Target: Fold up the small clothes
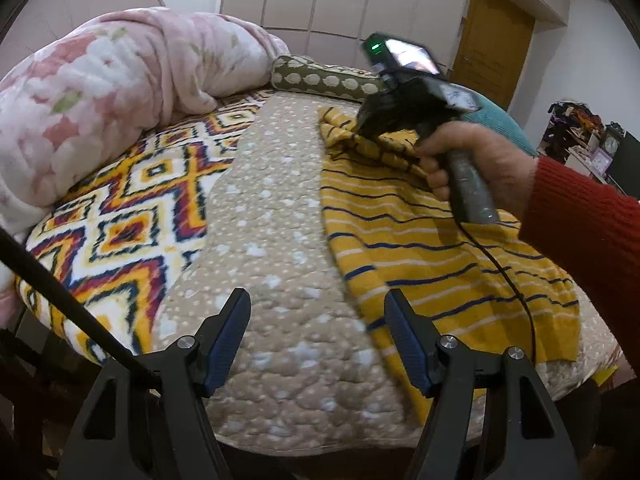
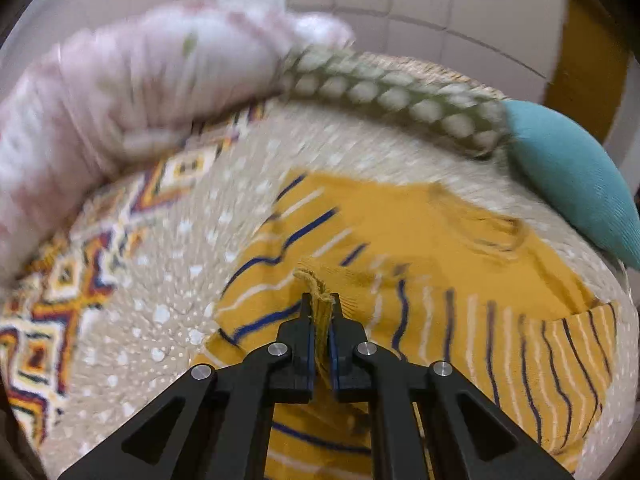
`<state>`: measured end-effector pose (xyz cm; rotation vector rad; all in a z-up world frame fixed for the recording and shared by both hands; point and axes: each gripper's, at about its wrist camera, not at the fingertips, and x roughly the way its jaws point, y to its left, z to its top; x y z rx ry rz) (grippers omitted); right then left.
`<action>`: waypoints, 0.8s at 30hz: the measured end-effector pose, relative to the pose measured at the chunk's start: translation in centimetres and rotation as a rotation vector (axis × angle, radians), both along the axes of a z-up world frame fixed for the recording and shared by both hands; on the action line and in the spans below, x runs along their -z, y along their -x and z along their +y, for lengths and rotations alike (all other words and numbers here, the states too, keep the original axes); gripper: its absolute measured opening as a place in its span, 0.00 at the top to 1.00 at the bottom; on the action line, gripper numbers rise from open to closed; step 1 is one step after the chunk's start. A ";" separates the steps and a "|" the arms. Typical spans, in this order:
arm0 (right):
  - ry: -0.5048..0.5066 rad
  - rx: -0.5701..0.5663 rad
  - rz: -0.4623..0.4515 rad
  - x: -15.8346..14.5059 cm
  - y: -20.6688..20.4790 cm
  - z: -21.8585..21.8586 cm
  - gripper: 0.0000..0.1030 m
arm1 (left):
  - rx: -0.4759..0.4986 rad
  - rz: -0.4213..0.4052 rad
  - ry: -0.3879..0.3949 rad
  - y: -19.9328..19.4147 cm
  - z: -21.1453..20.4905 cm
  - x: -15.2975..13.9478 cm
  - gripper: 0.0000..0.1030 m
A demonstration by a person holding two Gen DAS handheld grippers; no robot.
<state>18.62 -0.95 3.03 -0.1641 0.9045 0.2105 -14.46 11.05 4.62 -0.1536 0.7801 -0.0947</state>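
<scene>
Right gripper pinching striped shirt

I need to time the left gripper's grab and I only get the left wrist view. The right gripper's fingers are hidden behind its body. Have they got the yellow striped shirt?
Observer: Yes. The right gripper is shut on a bunched edge of the yellow striped shirt.
Operator: Is that a hem or a cuff?
Observer: Cannot tell; only a ribbed fold pokes up between the fingers.
Operator: And my left gripper?
Observer: The left gripper is open, holding nothing, above the beige dotted blanket.
</scene>
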 end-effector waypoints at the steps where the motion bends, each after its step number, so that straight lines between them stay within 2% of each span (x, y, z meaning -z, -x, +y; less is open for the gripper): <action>1: 0.015 -0.013 0.016 0.8 -0.2 0.6 0.94 | -0.006 0.002 0.003 0.1 0.2 0.1 0.34; 4: 0.007 -0.067 0.032 1.2 0.4 2.1 0.90 | -0.018 -0.002 0.007 0.4 0.6 -0.1 0.34; 8: -0.091 -0.055 0.003 -1.3 3.8 0.0 0.85 | -0.009 -0.001 0.002 0.5 0.1 -0.3 0.34; 12: -0.166 0.032 -0.021 -3.7 10.1 -6.1 0.70 | 0.027 0.016 -0.014 0.0 -1.6 -0.2 0.34; 14: -0.170 0.090 -0.035 -4.1 13.3 -10.1 0.69 | 0.043 0.032 -0.024 -0.4 -2.4 0.0 0.34; 19: -0.161 0.263 -0.044 -3.1 20.6 -19.6 0.65 | 0.068 0.092 -0.025 -1.5 -4.9 0.5 0.34; 24: -0.252 0.409 -0.027 -0.6 27.1 -27.0 0.61 | 0.036 0.072 -0.074 -2.0 -6.9 -0.3 0.33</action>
